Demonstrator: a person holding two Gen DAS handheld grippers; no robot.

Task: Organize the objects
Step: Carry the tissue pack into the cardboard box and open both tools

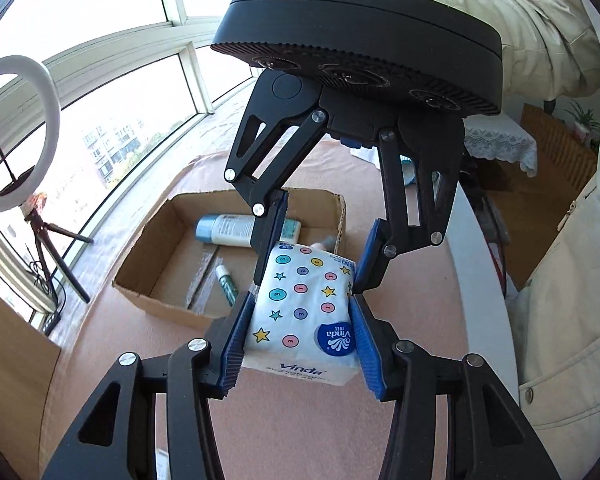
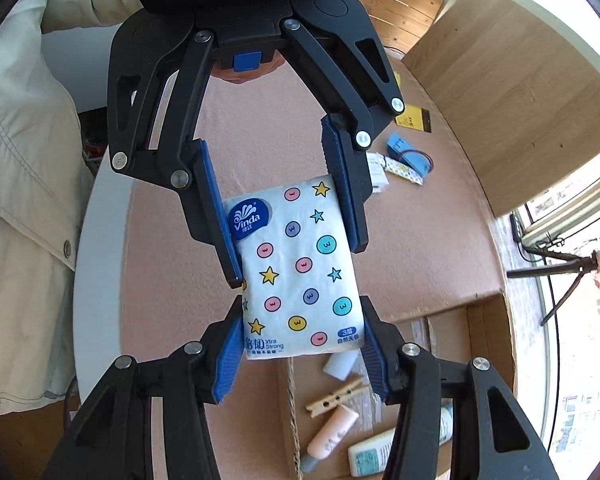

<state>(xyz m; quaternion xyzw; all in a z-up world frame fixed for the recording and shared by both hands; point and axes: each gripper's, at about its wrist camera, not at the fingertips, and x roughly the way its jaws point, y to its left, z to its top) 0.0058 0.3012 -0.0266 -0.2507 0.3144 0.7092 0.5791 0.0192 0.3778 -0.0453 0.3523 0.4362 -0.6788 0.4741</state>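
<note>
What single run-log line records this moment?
holding: tissue pack | left gripper: shut on it | right gripper: shut on it | position: lifted beside cardboard box

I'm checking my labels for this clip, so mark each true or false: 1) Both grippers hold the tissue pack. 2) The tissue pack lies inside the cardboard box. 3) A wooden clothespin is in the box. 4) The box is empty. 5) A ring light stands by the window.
1) True: the left gripper and the right gripper each clamp the tissue pack from opposite ends.
2) False: it is held in the air, beside the cardboard box.
3) True: the wooden clothespin lies on the box floor.
4) False: it holds the clothespin, bottles and tubes.
5) True: the ring light stands on a tripod there.
</note>
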